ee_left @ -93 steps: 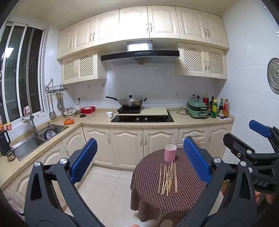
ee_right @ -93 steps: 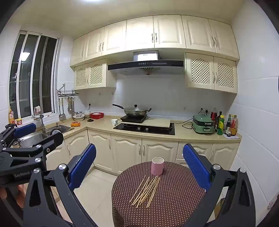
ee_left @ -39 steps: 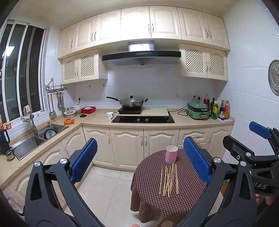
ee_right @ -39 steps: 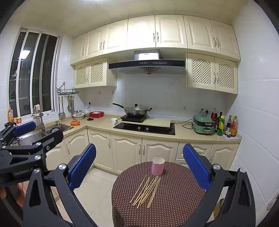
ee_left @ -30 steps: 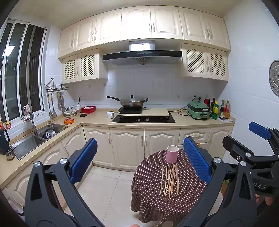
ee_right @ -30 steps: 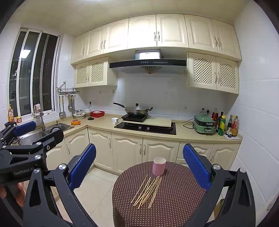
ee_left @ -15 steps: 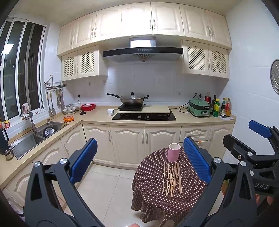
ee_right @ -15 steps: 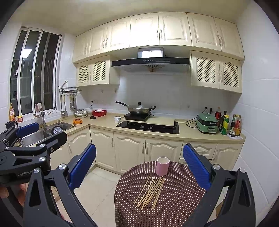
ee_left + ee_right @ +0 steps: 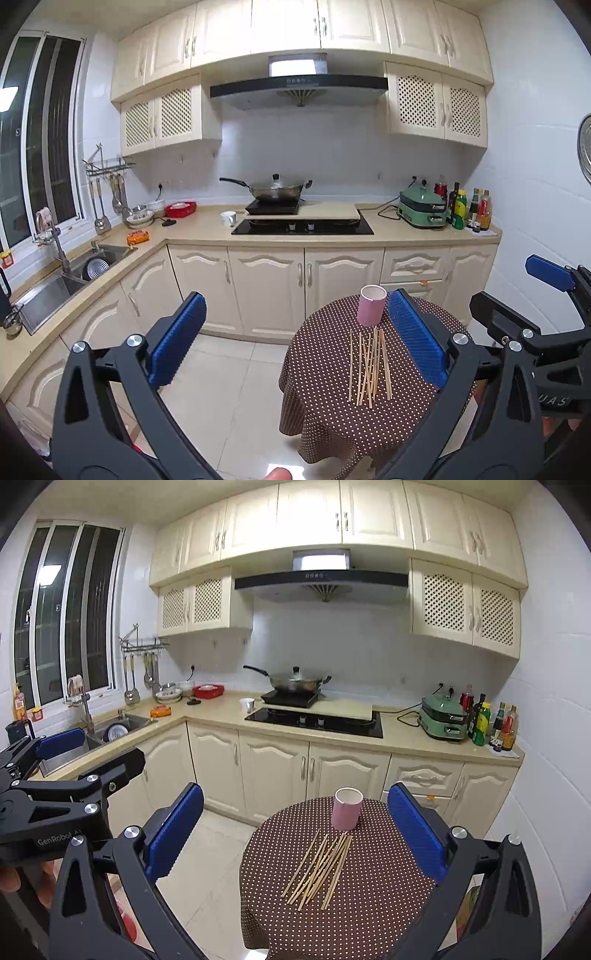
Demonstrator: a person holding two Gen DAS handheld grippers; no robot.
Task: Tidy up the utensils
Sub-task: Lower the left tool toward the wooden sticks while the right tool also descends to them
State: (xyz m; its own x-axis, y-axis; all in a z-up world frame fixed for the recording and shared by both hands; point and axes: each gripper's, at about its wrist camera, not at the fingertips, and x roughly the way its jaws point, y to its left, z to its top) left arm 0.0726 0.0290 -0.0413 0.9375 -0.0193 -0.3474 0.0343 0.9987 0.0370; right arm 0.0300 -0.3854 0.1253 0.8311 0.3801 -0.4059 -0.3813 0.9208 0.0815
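Several wooden chopsticks lie loose in a bundle on a small round table with a brown dotted cloth. A pink cup stands upright just behind them. The chopsticks, cup and table also show in the right wrist view. My left gripper is open and empty, held well short of the table. My right gripper is open and empty, also short of the table and above it. Each gripper shows at the edge of the other's view.
A kitchen counter runs along the back and left walls, with a hob and wok, a sink, a green cooker and bottles. Cabinets stand behind the table. Tiled floor lies to its left.
Both grippers have drifted slightly forward and tilted down a little, so the table sits a bit larger and nearer. Both stay open. The chopsticks and cup have not moved.
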